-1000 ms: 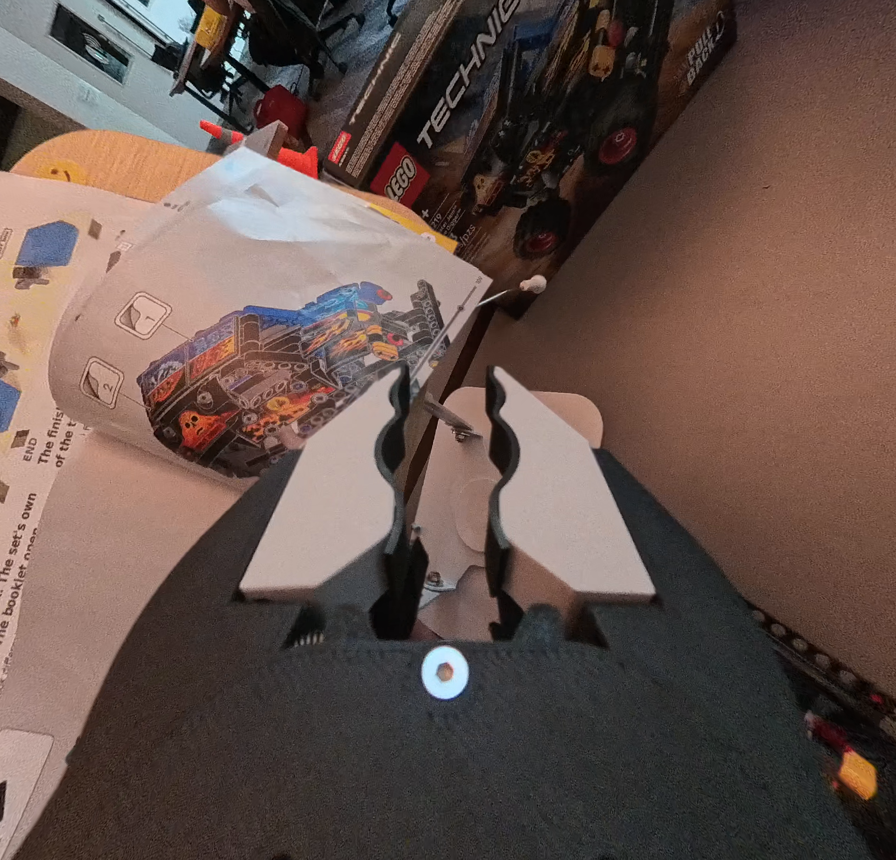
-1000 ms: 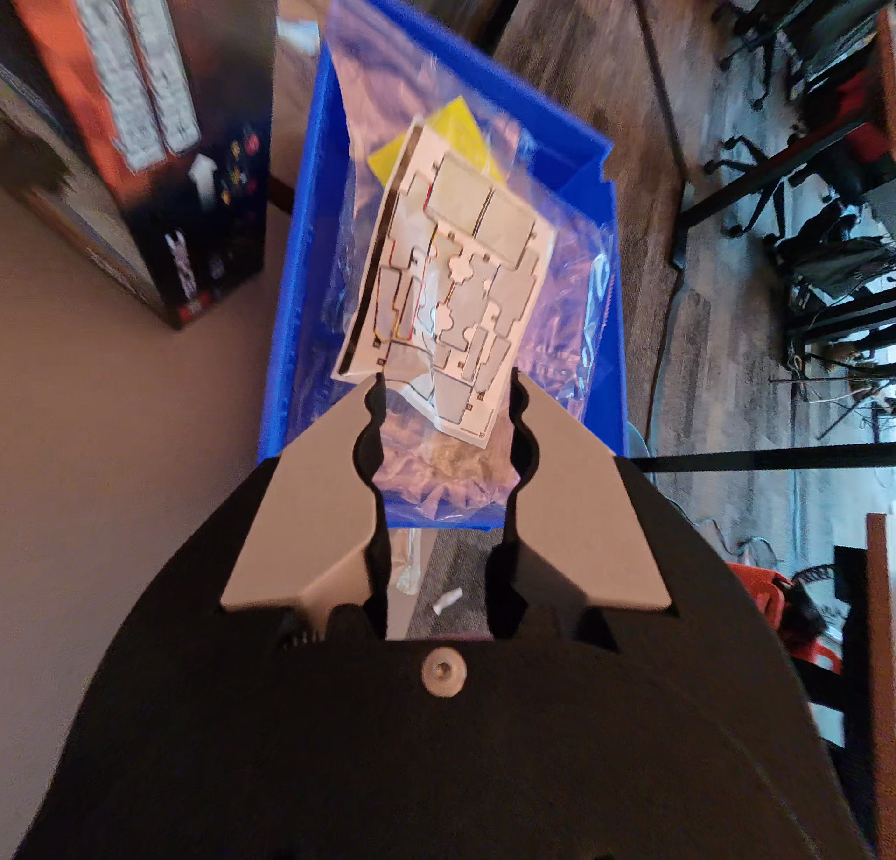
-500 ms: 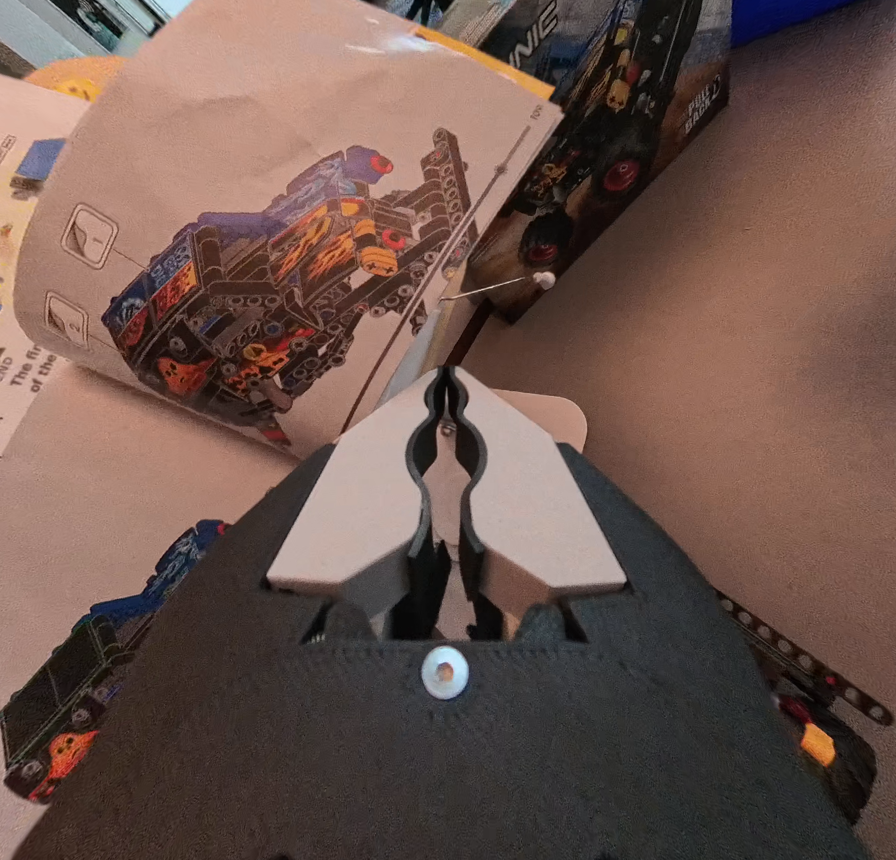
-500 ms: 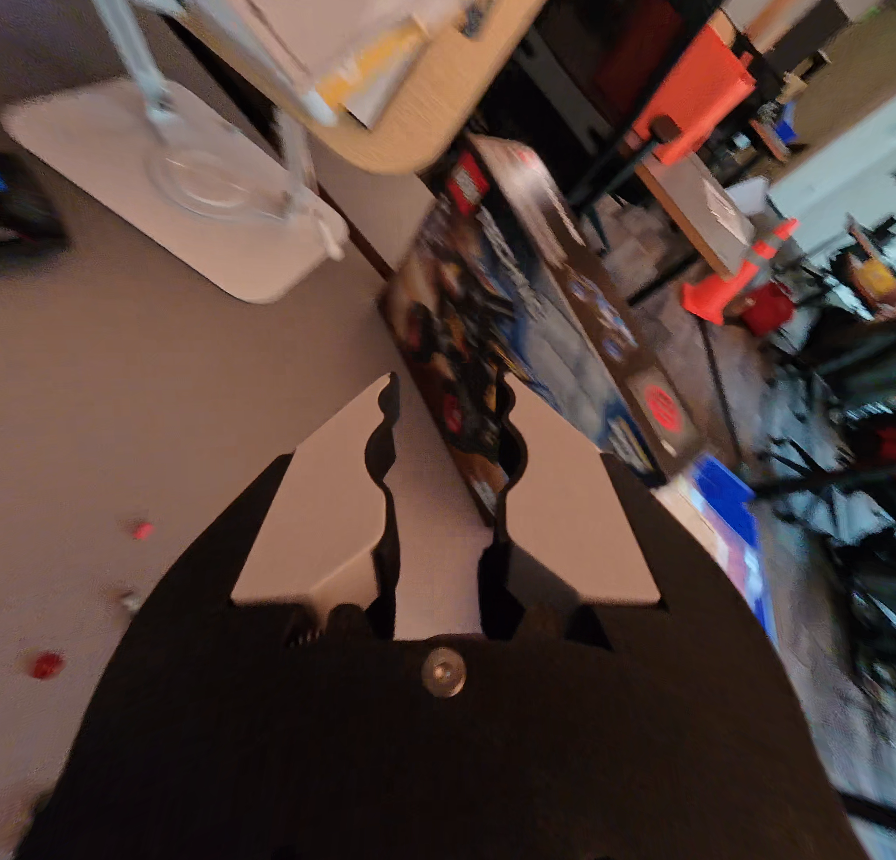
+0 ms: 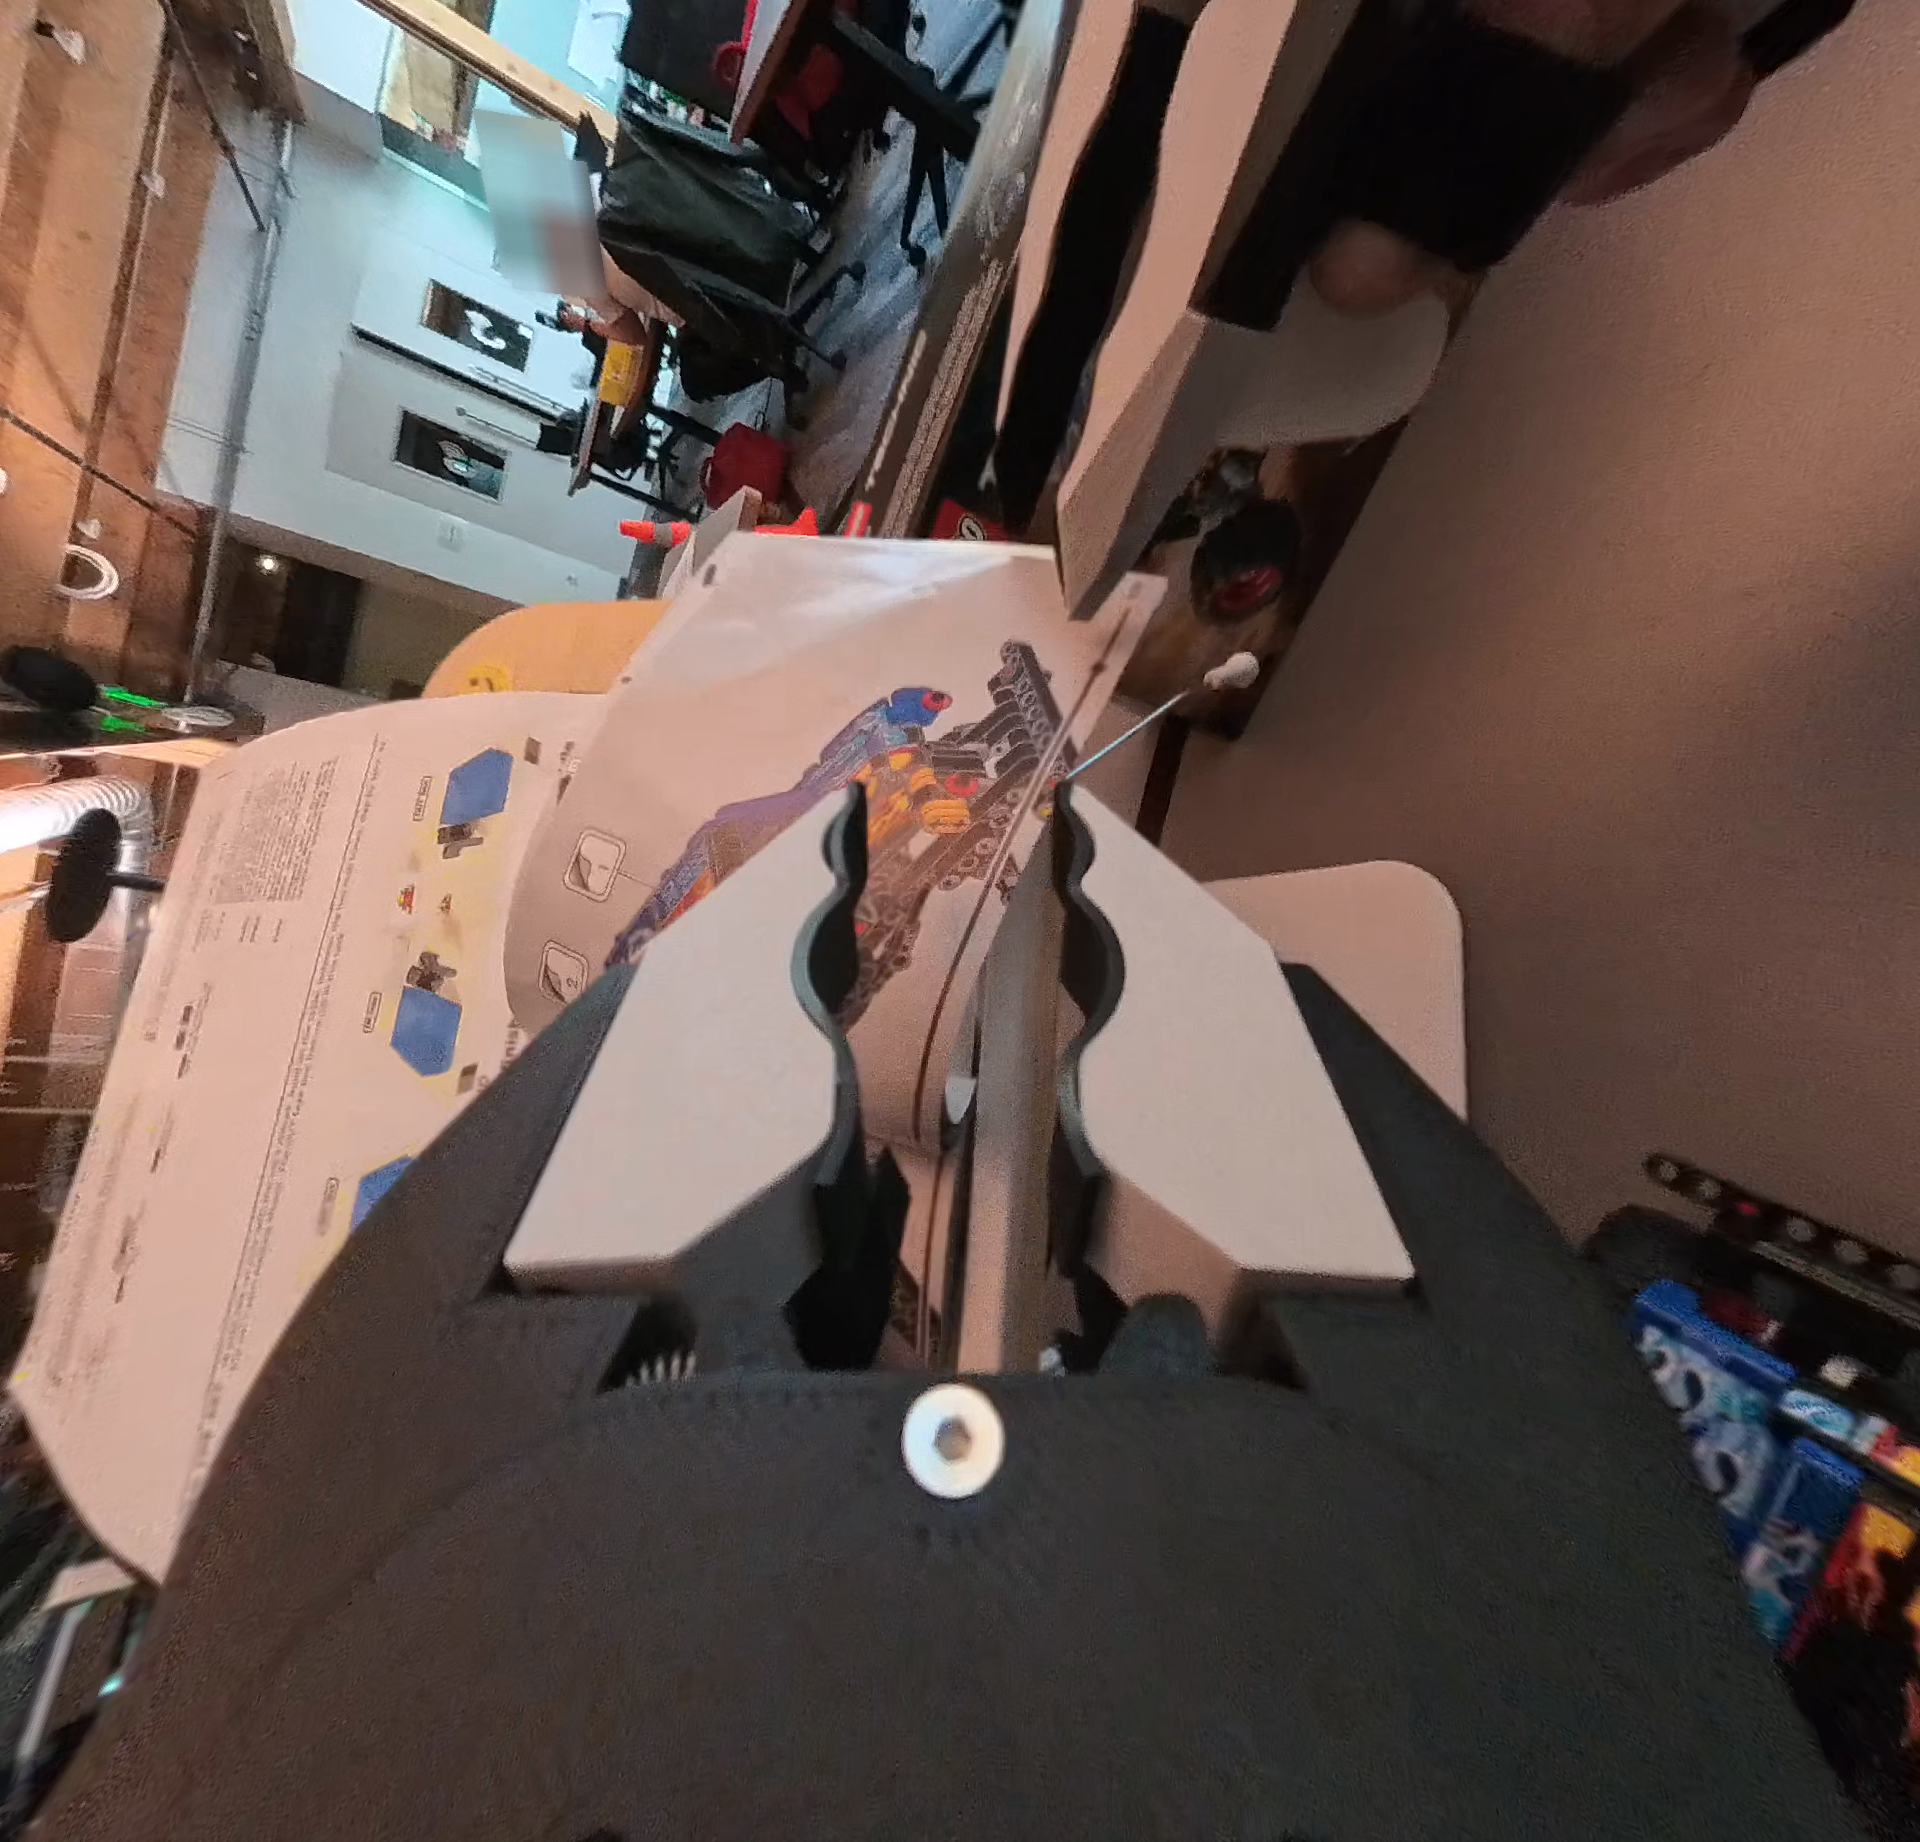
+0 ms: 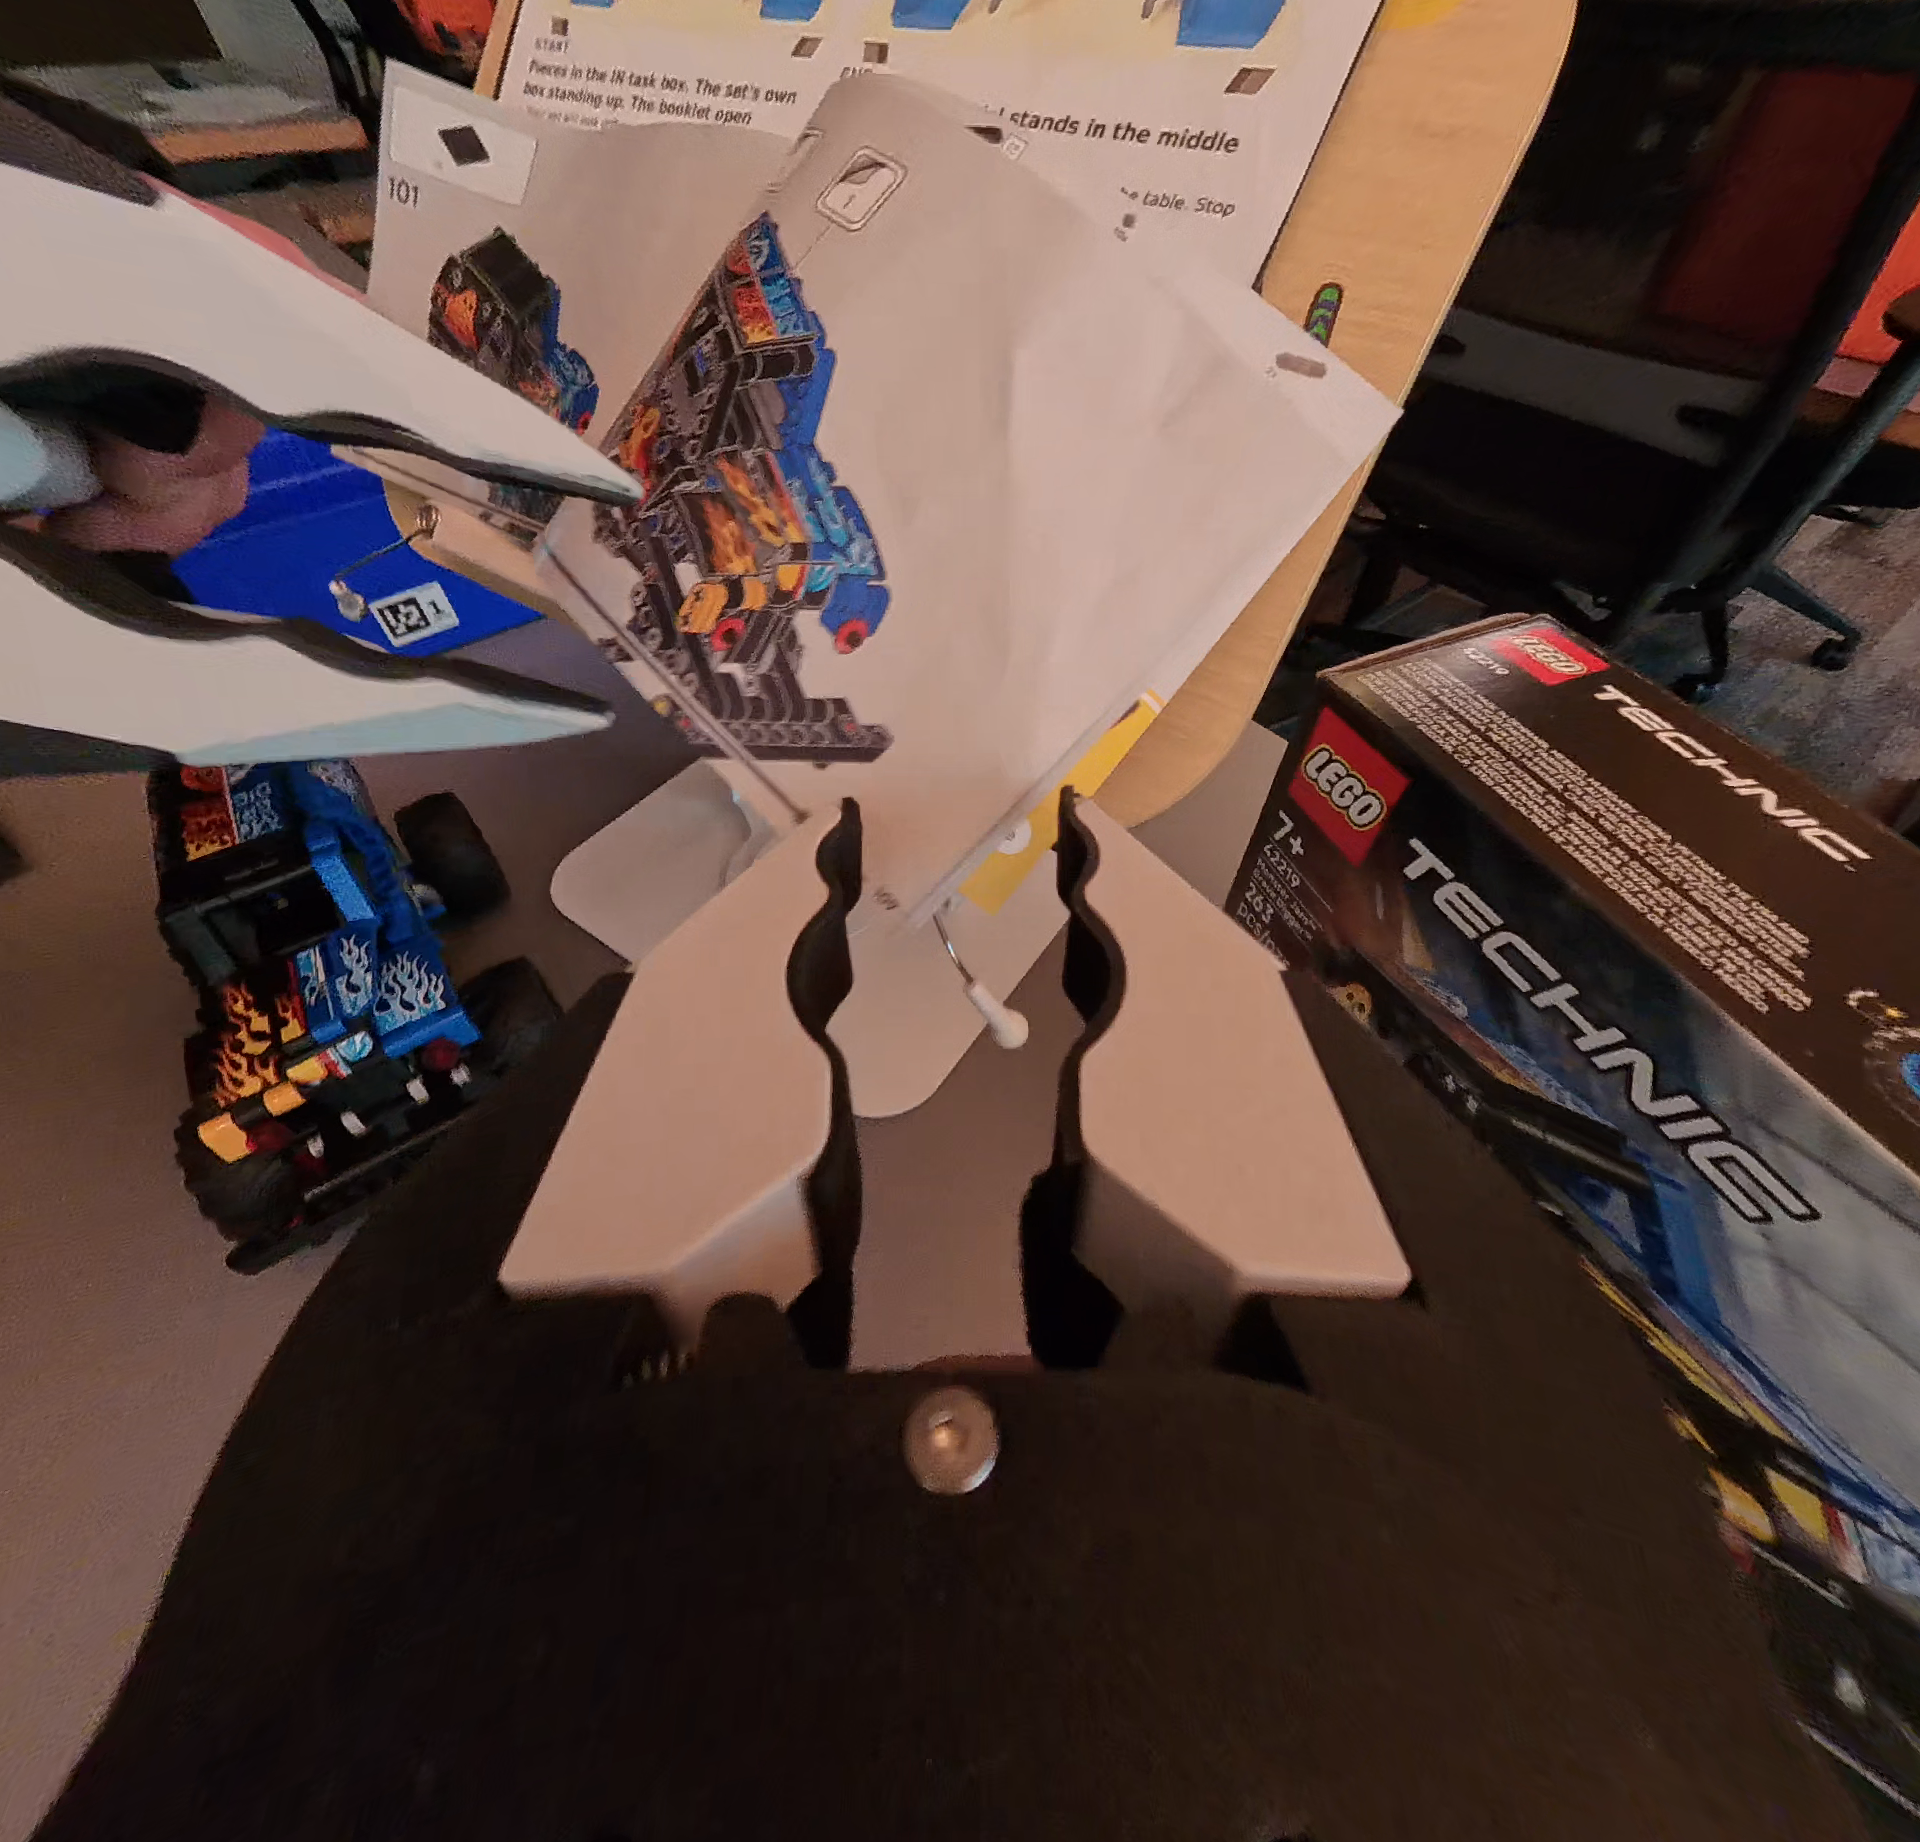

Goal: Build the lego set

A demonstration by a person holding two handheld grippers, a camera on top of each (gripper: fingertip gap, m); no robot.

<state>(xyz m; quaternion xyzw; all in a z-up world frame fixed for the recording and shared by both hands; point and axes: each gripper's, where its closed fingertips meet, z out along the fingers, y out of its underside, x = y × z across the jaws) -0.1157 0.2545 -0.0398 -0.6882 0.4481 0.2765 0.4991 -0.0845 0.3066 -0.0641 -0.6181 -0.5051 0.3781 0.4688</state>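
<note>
Between the left tool's (image 5: pixel 956 805) spread fingers stands the white paper booklet page (image 5: pixel 831 670); half a second ago they were pressed together. Right tool (image 6: pixel 956 826) stays spread, now facing the booklet.

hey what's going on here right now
A person holds a claw in each hand at a table. The left claw is open around the edge of an instruction booklet propped on a white stand. The right claw is open and empty, pointed at the booklet. A built blue and black truck stands on the table, the set's box on the other side.
</note>
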